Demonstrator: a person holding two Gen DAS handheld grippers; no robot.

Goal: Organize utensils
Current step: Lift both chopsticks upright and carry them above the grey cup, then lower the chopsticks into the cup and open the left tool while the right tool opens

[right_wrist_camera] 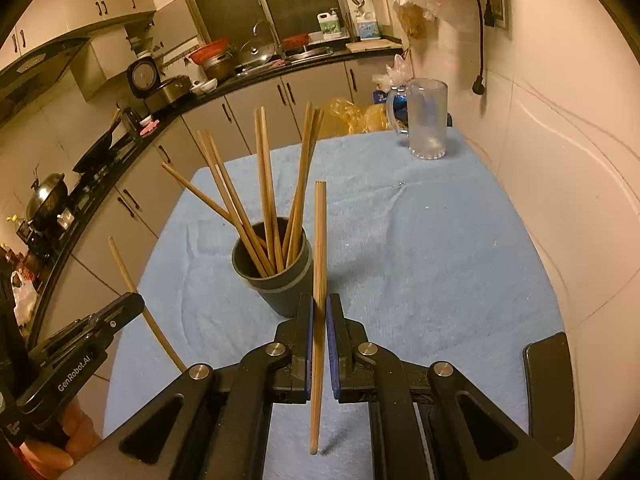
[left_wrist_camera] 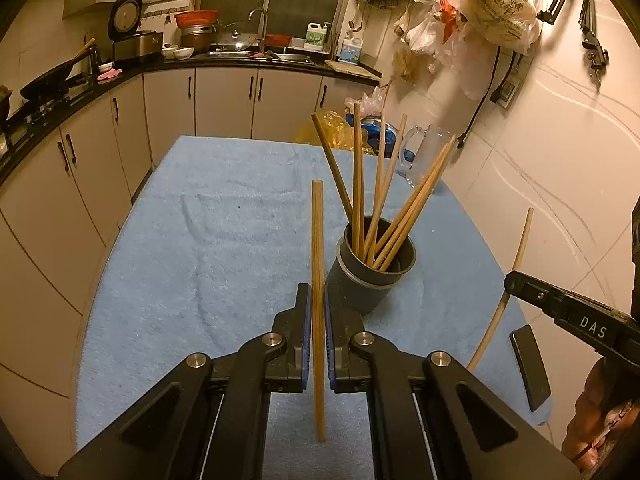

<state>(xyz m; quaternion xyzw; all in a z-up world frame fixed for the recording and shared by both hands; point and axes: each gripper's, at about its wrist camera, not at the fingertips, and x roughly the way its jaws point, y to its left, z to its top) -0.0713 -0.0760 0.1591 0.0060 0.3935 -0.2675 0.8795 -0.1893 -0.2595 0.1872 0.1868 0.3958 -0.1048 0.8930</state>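
A dark grey cup [left_wrist_camera: 372,276] [right_wrist_camera: 276,280] stands on the blue towel and holds several wooden chopsticks [left_wrist_camera: 384,200] [right_wrist_camera: 264,196]. My left gripper [left_wrist_camera: 317,300] is shut on one upright chopstick [left_wrist_camera: 317,248], just left of the cup and above the towel. My right gripper [right_wrist_camera: 319,308] is shut on another upright chopstick [right_wrist_camera: 319,240], just right of the cup. Each gripper shows in the other's view with its chopstick: the right one [left_wrist_camera: 516,280], the left one [right_wrist_camera: 136,302].
A blue towel [left_wrist_camera: 208,240] [right_wrist_camera: 420,248] covers the table. A clear glass mug [right_wrist_camera: 426,120] [left_wrist_camera: 420,156] stands at the far right corner by the wall. A black flat object [right_wrist_camera: 548,392] [left_wrist_camera: 528,368] lies at the near right edge. Kitchen counters run behind and to the left.
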